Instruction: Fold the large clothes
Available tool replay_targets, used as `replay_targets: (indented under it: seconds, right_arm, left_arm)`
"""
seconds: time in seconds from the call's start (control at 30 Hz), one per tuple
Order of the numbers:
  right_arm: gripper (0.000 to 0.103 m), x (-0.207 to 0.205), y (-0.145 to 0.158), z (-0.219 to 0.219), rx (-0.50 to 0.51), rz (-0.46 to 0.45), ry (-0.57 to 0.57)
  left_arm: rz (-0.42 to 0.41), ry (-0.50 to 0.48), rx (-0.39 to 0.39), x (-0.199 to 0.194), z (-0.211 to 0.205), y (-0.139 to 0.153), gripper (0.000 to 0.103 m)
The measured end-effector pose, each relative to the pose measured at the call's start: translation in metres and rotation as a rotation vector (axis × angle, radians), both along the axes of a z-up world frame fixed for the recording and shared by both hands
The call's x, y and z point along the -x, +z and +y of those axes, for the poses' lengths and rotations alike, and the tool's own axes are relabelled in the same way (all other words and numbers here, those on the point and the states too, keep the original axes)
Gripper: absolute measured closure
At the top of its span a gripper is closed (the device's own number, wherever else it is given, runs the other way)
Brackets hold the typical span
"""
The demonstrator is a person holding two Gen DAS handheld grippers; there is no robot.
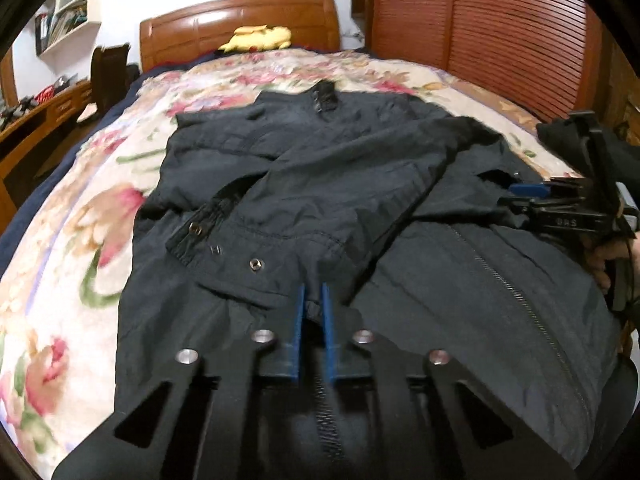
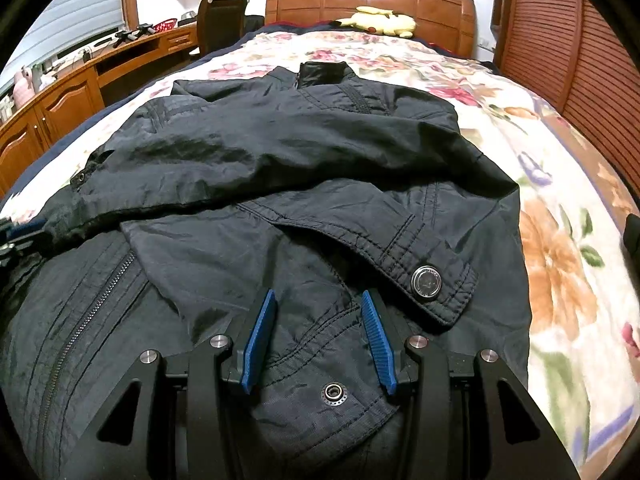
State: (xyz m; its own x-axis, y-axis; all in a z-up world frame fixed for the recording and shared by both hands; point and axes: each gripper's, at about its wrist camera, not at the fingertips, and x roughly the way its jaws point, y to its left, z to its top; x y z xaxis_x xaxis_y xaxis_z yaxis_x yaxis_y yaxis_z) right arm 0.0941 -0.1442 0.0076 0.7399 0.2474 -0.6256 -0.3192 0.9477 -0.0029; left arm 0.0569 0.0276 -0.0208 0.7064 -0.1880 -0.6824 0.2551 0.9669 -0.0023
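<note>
Lying on the flowered bed, the dark jacket has both sleeves crossed over its chest, hem unfolded. Left gripper pinches near-hem fabric; right gripper hovers open above it. Folding lengthwise remains, I judge.

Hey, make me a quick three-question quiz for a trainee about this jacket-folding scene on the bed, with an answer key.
1. True or false: the left gripper is shut on a fold of the dark jacket.
2. Which best describes the right gripper? A) open, above the jacket hem B) shut on the zipper C) holding the plush toy
3. What yellow thing lies by the wooden headboard?

Key: 1 true; 2 A; 3 a yellow plush toy.
</note>
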Motion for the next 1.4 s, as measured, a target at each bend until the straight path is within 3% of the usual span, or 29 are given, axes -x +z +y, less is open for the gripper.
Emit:
replay_targets:
  seconds: [0.2,0.37,0.47,0.53,0.57,0.63,0.67,0.7,0.8,1.07,1.23,1.4]
  right_arm:
    - [0.056,0.0,0.0,-0.007,-0.024,0.008,0.009]
    - [0.056,0.006,0.009,-0.011,-0.017,0.038,0.01]
    - [0.056,0.025,0.015,-0.015,-0.028,0.01,0.016]
    - [0.056,0.041,0.018,-0.018,-0.035,-0.012,0.024]
    - [0.056,0.049,0.019,-0.02,-0.034,-0.025,0.026]
    - [0.056,0.065,0.019,-0.026,-0.028,-0.043,0.028]
    - [0.056,0.071,0.019,-0.029,-0.029,-0.046,0.03]
    - [0.056,0.077,0.018,-0.032,-0.031,-0.047,0.033]
    - [0.056,0.093,0.014,-0.04,-0.017,-0.054,0.034]
    - [0.056,0.11,0.0,-0.051,0.002,-0.021,0.03]
    - [0.055,0.113,-0.003,-0.054,0.003,-0.006,0.014]
    - [0.037,0.112,-0.009,-0.061,-0.02,0.008,-0.006]
  left_arm:
    - [-0.107,0.013,0.022,0.029,0.003,0.032,0.096]
    - [-0.116,0.031,0.011,0.045,0.004,0.04,0.096]
    - [-0.122,0.054,0.021,0.053,0.008,0.043,0.089]
    - [-0.138,0.064,0.028,0.061,0.011,0.046,0.075]
    - [-0.151,0.064,0.039,0.068,0.014,0.049,0.058]
    - [-0.177,0.05,0.059,0.077,0.017,0.052,0.04]
    - [-0.186,0.048,0.063,0.082,0.018,0.054,0.021]
    - [-0.196,0.05,0.065,0.087,0.021,0.055,0.014]
    - [-0.206,0.059,0.068,0.099,0.029,0.058,0.007]
    - [-0.227,0.097,0.103,0.129,0.052,0.056,0.007]
    - [-0.22,0.128,0.055,0.139,0.055,0.045,0.007]
    - [-0.204,0.16,0.027,0.147,0.065,0.03,0.007]
